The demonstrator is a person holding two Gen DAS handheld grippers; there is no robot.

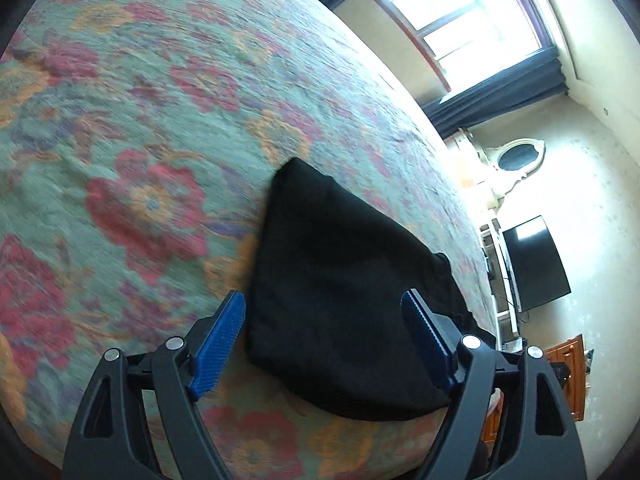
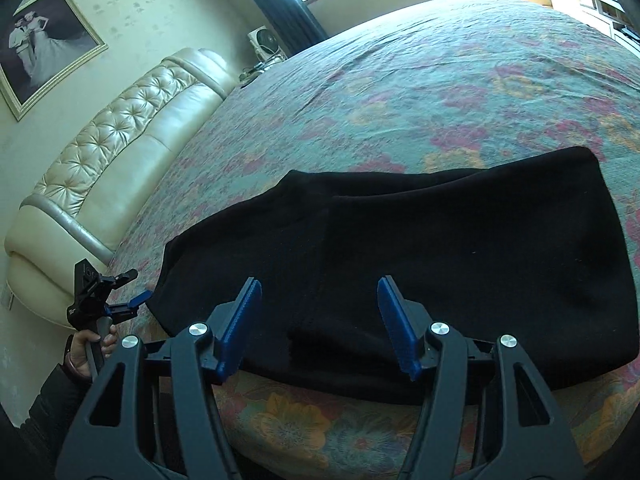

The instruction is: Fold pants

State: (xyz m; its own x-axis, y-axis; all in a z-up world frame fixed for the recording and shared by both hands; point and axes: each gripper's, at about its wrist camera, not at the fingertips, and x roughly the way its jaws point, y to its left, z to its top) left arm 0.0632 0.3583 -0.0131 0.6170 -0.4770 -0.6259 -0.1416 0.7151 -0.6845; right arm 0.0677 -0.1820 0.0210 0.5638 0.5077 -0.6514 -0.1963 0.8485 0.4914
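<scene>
Left wrist view gives us the left gripper (image 1: 324, 344) with its blue pads spread wide and nothing between them; beyond its tips we see the black pants (image 1: 344, 300) lying folded on the floral bedspread (image 1: 140, 140), near the bed's close edge. On the far side of the bed we make out a bright window (image 1: 460, 12) with dark curtains (image 1: 496, 88), and a black television (image 1: 536, 264) against the wall.

From the right wrist view we find the right gripper (image 2: 318, 324) also parted, its pads hanging over the near part of the pants (image 2: 440, 248) without pinching the cloth. We see the pants as a compact bundle with layers overlapping. At the left edge, a hand (image 2: 90, 350) holds the other gripper (image 2: 140, 300) just off the pants' left end, in front of the cream tufted headboard (image 2: 112, 152). A framed photograph (image 2: 44, 44) hangs above.
</scene>
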